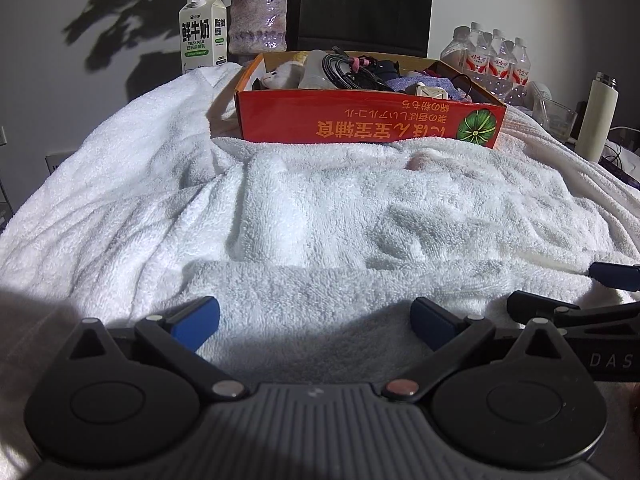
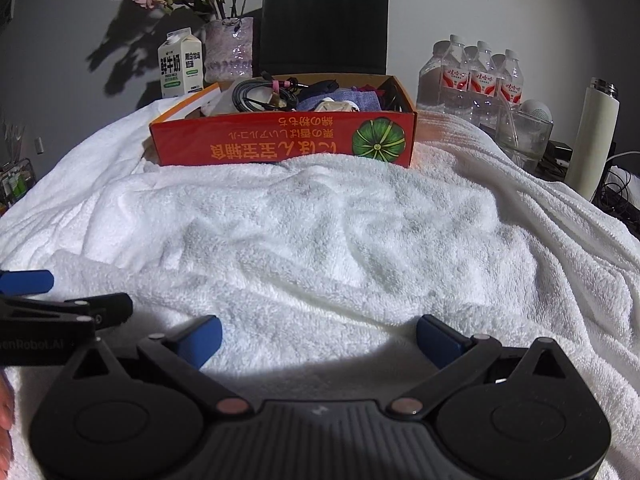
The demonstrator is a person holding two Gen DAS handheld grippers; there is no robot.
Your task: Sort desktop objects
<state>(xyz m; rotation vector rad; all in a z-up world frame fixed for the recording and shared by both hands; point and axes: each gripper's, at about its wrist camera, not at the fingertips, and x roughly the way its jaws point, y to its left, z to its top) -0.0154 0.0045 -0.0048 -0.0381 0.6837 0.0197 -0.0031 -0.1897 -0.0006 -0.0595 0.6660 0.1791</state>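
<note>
- Left wrist view: the left gripper [image 1: 315, 322] hovers low over the rumpled white terry towel [image 1: 320, 208], its blue-padded jaws spread wide with nothing between them.
- Right wrist view: the right gripper [image 2: 319, 340] is likewise wide apart and empty, close beside the left one.
- Desktop objects, among them a coiled black cable [image 2: 256, 96], lie piled in the red cardboard box [image 2: 280, 142] far across the towel.
- Risk, as I judge it: reaching in could snag the cable and drag neighbouring items out, or shove the light box on the loose towel.
</note>
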